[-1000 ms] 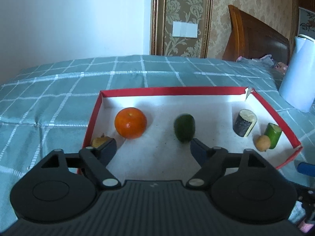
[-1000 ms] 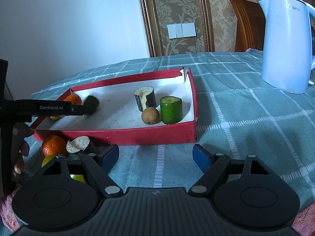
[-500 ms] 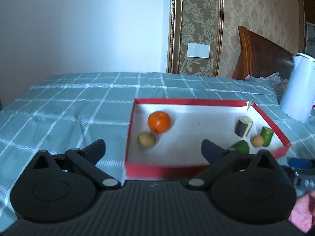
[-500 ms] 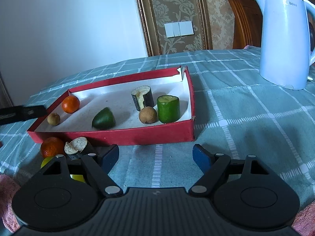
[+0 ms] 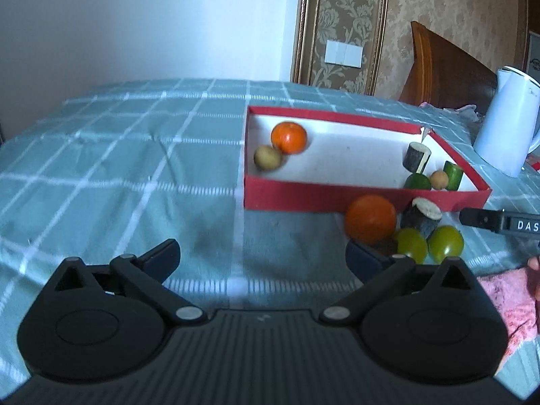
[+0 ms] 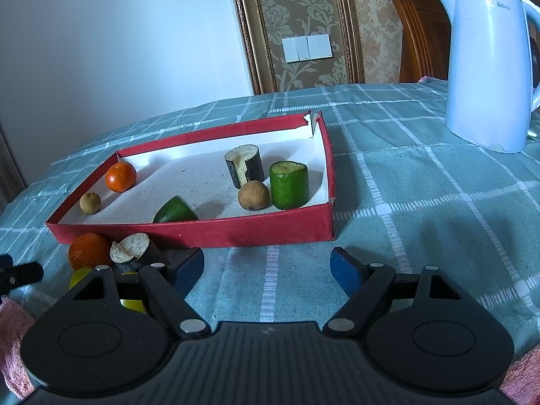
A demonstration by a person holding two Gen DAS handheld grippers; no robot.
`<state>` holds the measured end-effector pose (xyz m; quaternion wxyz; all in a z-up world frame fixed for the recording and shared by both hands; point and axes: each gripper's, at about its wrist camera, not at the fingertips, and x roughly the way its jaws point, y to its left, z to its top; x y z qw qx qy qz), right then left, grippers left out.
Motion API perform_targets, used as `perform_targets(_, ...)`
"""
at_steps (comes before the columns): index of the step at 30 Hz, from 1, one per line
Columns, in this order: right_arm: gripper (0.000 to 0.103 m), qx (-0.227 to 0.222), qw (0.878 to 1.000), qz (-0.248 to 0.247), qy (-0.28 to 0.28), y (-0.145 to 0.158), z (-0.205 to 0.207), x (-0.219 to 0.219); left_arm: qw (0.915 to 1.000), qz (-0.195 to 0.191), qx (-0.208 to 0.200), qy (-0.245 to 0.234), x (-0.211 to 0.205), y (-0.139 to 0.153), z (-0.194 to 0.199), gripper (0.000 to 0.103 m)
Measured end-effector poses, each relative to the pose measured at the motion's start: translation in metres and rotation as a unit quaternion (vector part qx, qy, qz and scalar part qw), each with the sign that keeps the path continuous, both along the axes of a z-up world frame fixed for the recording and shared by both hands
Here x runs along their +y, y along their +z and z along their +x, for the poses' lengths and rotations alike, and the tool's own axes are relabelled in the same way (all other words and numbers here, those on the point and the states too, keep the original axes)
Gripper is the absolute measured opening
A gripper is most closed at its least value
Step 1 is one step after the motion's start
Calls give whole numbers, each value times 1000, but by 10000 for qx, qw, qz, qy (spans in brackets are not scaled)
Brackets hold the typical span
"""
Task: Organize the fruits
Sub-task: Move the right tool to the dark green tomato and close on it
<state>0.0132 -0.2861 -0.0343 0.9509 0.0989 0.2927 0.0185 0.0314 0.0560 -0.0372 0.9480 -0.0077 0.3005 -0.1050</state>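
Two green fruits (image 5: 428,245) show whole only in the left view, lower right; both tools (image 5: 262,256) (image 6: 267,266) hover wide, empty, tilted down.

Two oranges (image 6: 120,176) (image 6: 88,250), two longans (image 6: 253,195) (image 6: 90,203), one tray (image 6: 236,233).

place: home dining room; table (image 6: 422,182) under teal checked cloth; white kettle (image 6: 489,67) on it; behind table, wooden chair (image 6: 418,33), damask wallpaper (image 6: 303,6), wall switches (image 6: 307,48)
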Motion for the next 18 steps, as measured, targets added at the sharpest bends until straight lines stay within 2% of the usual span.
perform_targets(4,82,-28,10000,9,1,0,-1,0,9997,161,163,31,-1,-10,1,103)
perform_targets(7,82,-177,9998,-2,61,3,-7,-1,9997,242,103,15,-3,-10,0,103)
perform_targets(11,82,-473,9977,-88,467,13,-26,9,9990,413,145,9,-9,-12,0,103)
perform_targets(14,82,-751,9934,-375,788,22,-44,22,9990,435,140,11,-9,-13,0,103)
perform_targets(18,82,-675,9903,-501,1106,25,-48,37,9990,434,145,13,-10,-13,0,103)
